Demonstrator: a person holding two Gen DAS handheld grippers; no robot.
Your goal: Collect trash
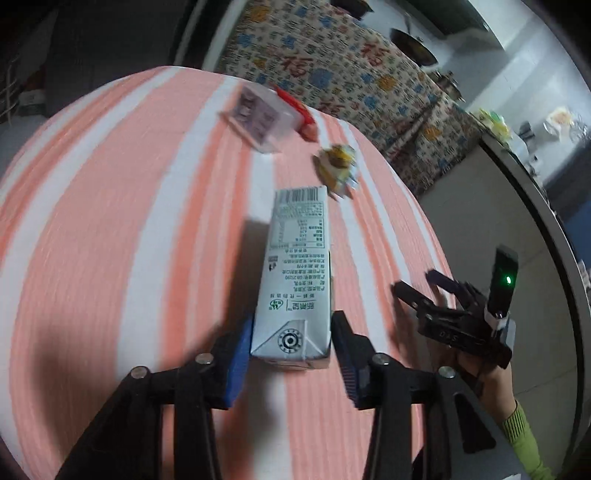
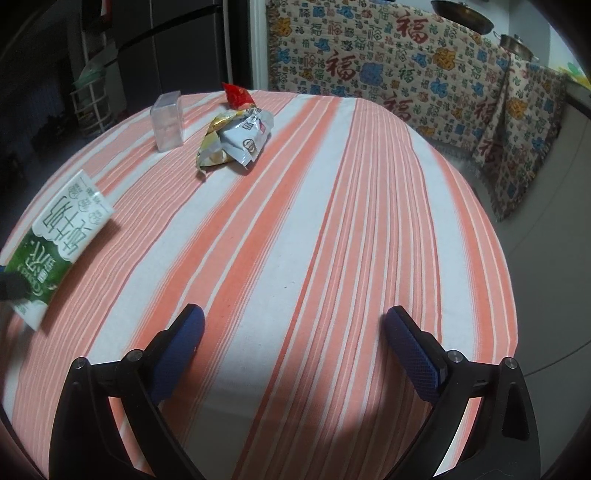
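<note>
Cardboard milk carton (image 1: 291,280) sits between our left gripper (image 1: 291,347) pads, long axis running to 12 o'clock – pad on one side touching, other showing a gap, so no firm clamp yet. Right gripper (image 2: 295,350) wide apart, empty – its view alone shows the carton's green face at 9 o'clock.

A: What covers the table?
B: A cloth of orange-pink and white stripes (image 2: 332,229), filling most of both views.

A: And behind it?
B: A cream fabric throw printed with red characters and blue and yellow motifs (image 2: 388,62), draped across the upper right of the right wrist view. Two dark metal pans (image 2: 461,16) sit at its top edge, far upper right.

A: Anything on the left?
B: A white wire rack (image 2: 90,107) in the dim upper left.
</note>
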